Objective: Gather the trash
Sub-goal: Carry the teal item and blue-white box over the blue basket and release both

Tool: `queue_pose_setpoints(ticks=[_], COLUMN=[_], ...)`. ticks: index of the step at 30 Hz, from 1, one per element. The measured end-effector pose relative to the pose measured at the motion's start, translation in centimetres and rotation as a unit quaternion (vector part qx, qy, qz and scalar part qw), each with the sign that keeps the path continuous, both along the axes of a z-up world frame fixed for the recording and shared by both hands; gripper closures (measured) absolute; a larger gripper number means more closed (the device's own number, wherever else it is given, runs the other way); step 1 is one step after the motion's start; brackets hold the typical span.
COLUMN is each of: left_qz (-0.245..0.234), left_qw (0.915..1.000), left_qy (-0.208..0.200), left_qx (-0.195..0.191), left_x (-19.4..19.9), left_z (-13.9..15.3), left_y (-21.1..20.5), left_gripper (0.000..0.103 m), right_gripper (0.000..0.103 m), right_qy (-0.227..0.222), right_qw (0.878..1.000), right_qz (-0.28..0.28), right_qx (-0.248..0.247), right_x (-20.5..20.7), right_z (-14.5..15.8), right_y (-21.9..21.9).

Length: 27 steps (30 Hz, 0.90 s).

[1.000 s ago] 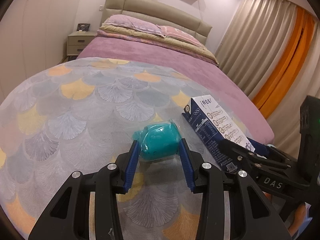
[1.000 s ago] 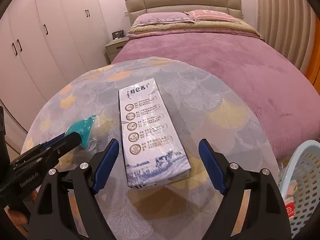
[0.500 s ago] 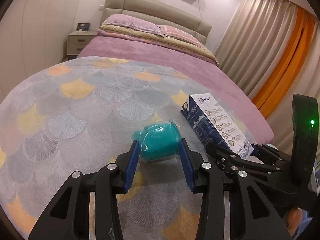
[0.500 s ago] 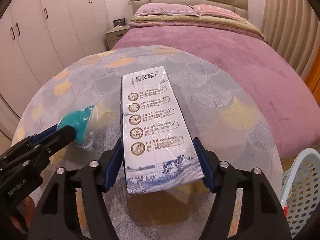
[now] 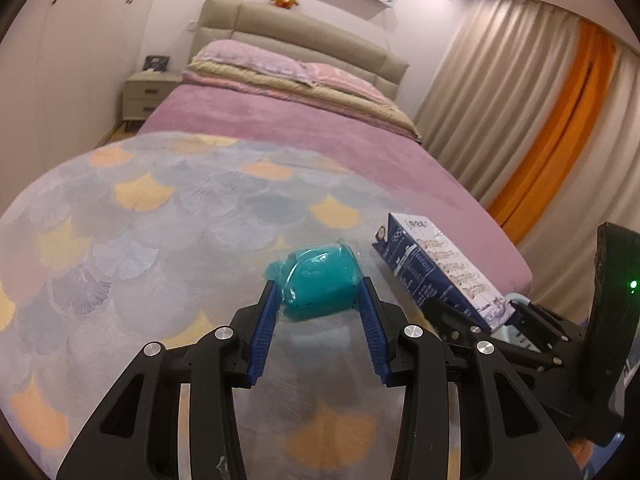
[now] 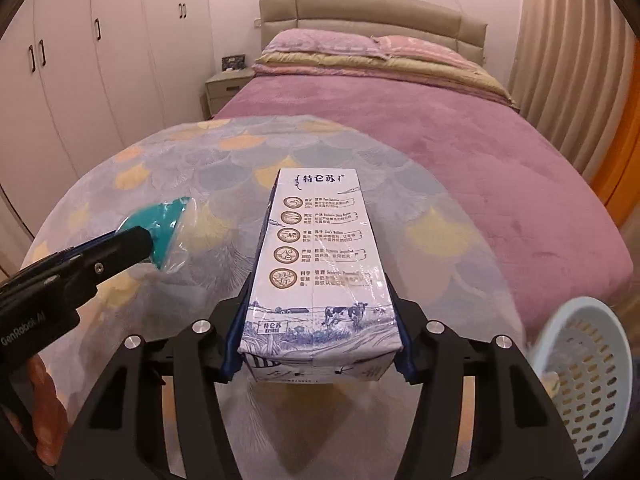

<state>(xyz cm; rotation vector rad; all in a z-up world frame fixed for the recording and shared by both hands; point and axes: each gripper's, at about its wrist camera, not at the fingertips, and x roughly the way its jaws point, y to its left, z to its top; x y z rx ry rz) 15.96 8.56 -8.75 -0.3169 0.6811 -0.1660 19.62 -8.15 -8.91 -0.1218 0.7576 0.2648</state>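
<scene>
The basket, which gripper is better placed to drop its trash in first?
Right, likely. The right gripper holds the milk carton, and the basket sits at its right side, farther from the left gripper.

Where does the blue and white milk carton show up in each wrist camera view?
Left wrist view: the blue and white milk carton sits at right of centre, beyond the right gripper that grips it.
Right wrist view: the carton fills the centre, clamped between the jaws.
Shared landmark: the teal plastic-wrapped object, left of the carton in both.
</scene>
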Motion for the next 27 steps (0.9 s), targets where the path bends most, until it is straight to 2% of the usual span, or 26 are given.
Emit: queue_pose_setpoints(ticks=[8, 14, 20, 23, 27], left_qz=[-0.037, -0.091, -0.160, -0.193, -0.232], left_qw=[0.9988, 0.9943, 0.9847, 0.9785, 0.9701], left_qy=[-0.032, -0.055, -0.070, -0.074, -0.070], left_qx=[0.007, 0.007, -0.006, -0.007, -0.003], left_x=[-2.7, -3.9, -4.3, -4.3, -3.8], left_z=[3.0, 5.5, 7.6, 8.2, 8.2], left_y=[-3.7, -8.0, -12.5, -14.6, -18.2], left_gripper=[0.064, 0.064, 0.064, 0.064, 0.064], right_gripper=[0.049, 0.049, 0.049, 0.049, 0.049], right_qy=[-0.043, -0.074, -0.080, -0.074, -0.053], right_qw=[0.998, 0.992, 0.982, 0.973, 0.962], right_qz=[-0.033, -0.086, -0.166, -0.220, -0.268], right_qx=[0.038, 0.051, 0.026, 0.007, 0.022], right_x=[-3.6, -6.6, -9.2, -10.2, -10.8], right_z=[3.8, 6.2, 7.2, 6.8, 5.7], right_y=[-4.4, -9.3, -15.3, -18.2, -22.2])
